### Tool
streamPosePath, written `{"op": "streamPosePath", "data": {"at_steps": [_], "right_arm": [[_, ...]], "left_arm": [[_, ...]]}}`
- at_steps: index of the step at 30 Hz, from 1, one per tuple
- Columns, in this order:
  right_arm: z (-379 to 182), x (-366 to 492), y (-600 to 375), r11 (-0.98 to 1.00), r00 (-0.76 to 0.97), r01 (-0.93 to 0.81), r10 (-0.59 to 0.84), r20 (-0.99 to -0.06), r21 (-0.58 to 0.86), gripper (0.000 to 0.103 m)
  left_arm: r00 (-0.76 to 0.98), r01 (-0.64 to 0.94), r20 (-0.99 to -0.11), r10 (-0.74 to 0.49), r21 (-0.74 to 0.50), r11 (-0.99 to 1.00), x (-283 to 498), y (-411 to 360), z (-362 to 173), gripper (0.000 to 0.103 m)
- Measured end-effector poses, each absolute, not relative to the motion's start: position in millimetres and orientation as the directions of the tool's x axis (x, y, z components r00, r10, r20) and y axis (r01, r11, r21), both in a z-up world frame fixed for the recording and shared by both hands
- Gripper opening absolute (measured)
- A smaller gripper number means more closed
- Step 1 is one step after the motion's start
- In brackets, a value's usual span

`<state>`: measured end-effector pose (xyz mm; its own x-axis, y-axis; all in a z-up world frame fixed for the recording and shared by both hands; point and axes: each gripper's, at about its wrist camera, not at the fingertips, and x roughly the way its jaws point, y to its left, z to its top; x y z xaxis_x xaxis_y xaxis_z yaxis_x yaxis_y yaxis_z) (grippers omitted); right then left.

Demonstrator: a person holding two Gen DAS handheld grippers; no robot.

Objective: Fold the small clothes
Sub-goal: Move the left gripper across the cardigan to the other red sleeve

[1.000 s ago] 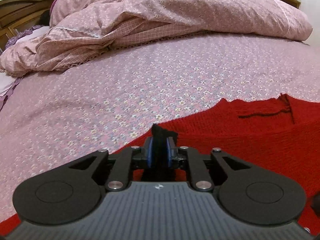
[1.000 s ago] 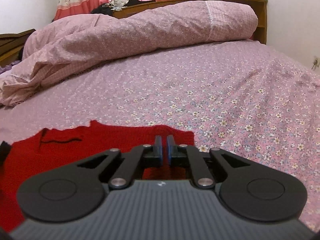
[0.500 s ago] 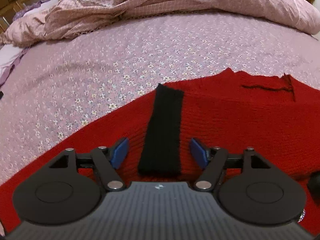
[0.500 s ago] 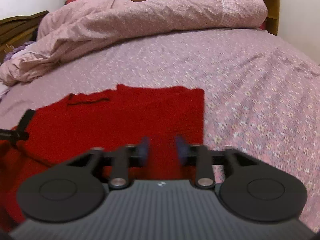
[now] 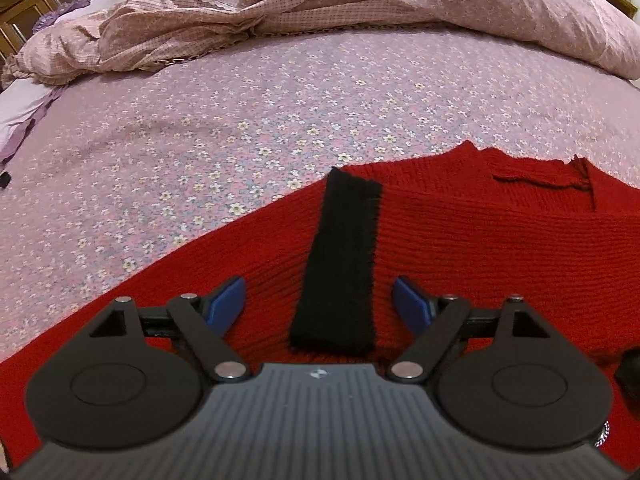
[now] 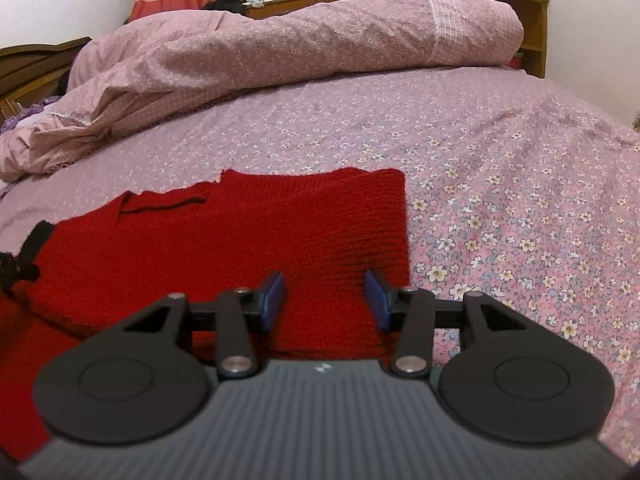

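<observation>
Left gripper (image 5: 320,304): jaws have just been opening and now stand wide, gripping nothing; the black cuff (image 5: 340,256) lies released between them, flat on the red knitted sweater (image 5: 460,240). Right gripper (image 6: 326,296): jaws partly apart, empty, over the sweater's folded right edge. The sweater rests on the floral bedsheet (image 6: 500,160), with the rumpled duvet (image 6: 280,48) beyond.

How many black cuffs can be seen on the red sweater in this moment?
1. The black cuff lies flat on the red sweater, between the open left gripper pads, untouched. It shows again at the right wrist view's left edge. A second cuff may be hidden.
</observation>
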<state>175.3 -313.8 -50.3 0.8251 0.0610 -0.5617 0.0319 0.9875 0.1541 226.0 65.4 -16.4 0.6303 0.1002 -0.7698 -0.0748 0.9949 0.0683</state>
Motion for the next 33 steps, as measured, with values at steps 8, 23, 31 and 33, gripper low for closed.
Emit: {"op": "streamPosePath", "data": {"at_steps": [8, 23, 31, 33], "right_arm": [[-40, 162, -313, 0.978, 0.827, 0.042, 0.080, -0.557, 0.204, 0.056], [-9, 110, -305, 0.974, 0.846, 0.040, 0.086, -0.526, 0.222, 0.059], [2, 90, -291, 0.976, 0.844, 0.002, 0.116, -0.524, 0.219, 0.061], [3, 86, -286, 0.976, 0.843, -0.014, 0.129, -0.523, 0.217, 0.063]], "left_arm": [[0.635, -0.150, -0.761, 0.132, 0.046, 0.988, 197, 86, 4, 0.084], [0.636, -0.300, -0.745, 0.203, 0.004, 0.954, 127, 137, 34, 0.084], [0.626, -0.370, -0.741, 0.244, -0.007, 0.929, 92, 160, 37, 0.085], [0.618, -0.397, -0.743, 0.257, -0.013, 0.918, 82, 168, 36, 0.085]]}}
